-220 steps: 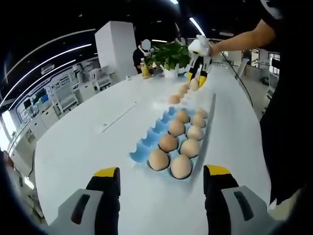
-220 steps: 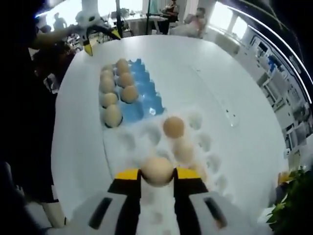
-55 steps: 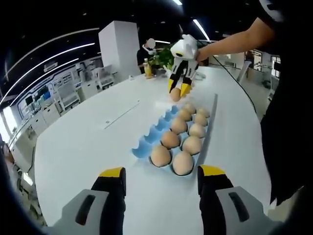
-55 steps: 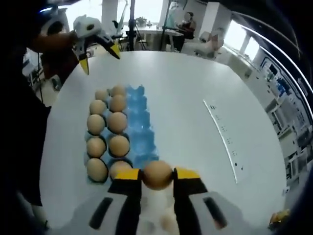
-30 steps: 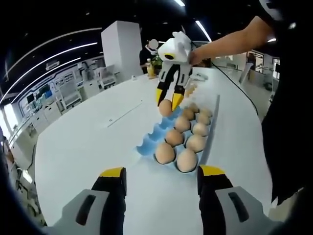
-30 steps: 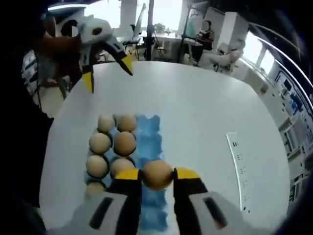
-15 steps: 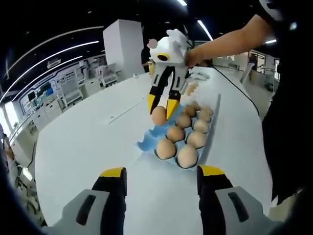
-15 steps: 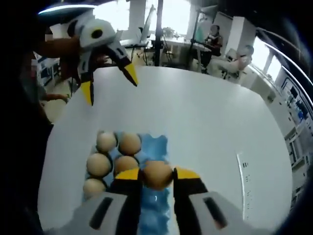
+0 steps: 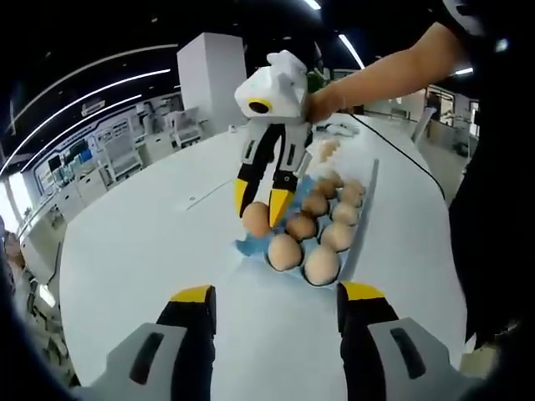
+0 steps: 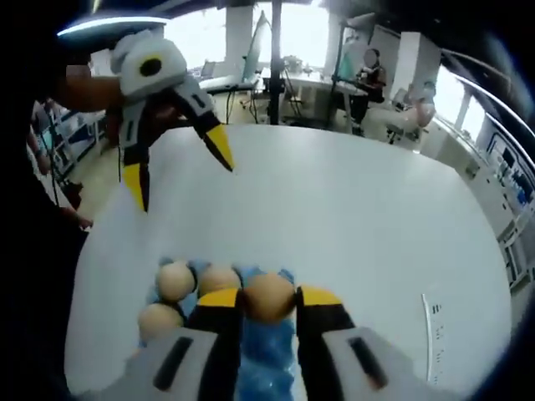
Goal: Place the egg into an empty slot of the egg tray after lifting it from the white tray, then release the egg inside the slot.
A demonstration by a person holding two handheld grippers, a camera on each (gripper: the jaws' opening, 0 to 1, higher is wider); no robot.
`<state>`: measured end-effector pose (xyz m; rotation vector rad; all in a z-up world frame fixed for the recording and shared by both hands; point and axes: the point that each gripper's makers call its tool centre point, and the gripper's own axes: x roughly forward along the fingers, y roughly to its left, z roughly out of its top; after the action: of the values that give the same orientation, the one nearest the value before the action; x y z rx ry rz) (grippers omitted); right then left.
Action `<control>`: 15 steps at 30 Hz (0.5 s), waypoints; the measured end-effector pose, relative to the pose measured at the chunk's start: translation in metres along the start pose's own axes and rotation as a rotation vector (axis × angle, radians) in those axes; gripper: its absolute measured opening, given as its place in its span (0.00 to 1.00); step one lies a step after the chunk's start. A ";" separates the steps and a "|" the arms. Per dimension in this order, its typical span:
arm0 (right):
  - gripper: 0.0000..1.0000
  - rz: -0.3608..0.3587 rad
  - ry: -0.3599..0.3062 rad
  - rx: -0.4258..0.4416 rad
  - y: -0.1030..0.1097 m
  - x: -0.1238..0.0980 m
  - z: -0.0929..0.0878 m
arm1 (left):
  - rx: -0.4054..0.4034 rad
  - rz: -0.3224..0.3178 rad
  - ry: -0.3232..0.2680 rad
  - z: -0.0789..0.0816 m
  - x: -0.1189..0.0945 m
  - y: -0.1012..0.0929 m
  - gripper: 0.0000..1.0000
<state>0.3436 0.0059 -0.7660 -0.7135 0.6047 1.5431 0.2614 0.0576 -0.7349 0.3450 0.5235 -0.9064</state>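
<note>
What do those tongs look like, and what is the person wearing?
The right tongs have a white rounded body with a round black spot, black arms and yellow tips. The left tongs have grey bodies with dark slots, black fingers and yellow tips. The person wears a black short sleeve.

The left gripper (image 9: 272, 305) rises from the bottom of the left gripper view, its two yellow-tipped jaws well apart with nothing between them, hovering above a white table (image 9: 142, 242). Farther along the table lies a blue egg tray (image 9: 251, 245) with two rows of brown eggs (image 9: 322, 238) along its right side. The right gripper (image 9: 259, 199), white with black and yellow jaws, reaches down from the upper right, held by a hand (image 9: 322, 98) on a bare forearm. Its jaws are closed on an egg (image 9: 255, 219) just over the tray's near left corner. A white pillar (image 9: 205, 79) stands beyond the table.
</note>
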 end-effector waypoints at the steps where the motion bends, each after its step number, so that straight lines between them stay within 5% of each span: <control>1: 0.24 0.003 0.000 0.000 0.000 0.002 0.000 | 0.000 0.000 0.001 0.000 0.000 0.000 0.59; 15: 0.25 0.044 0.025 0.074 -0.002 0.024 -0.012 | -0.006 0.004 0.001 -0.002 0.000 0.001 0.59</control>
<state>0.3458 0.0129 -0.7915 -0.6679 0.6961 1.5464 0.2619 0.0591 -0.7362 0.3406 0.5258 -0.9008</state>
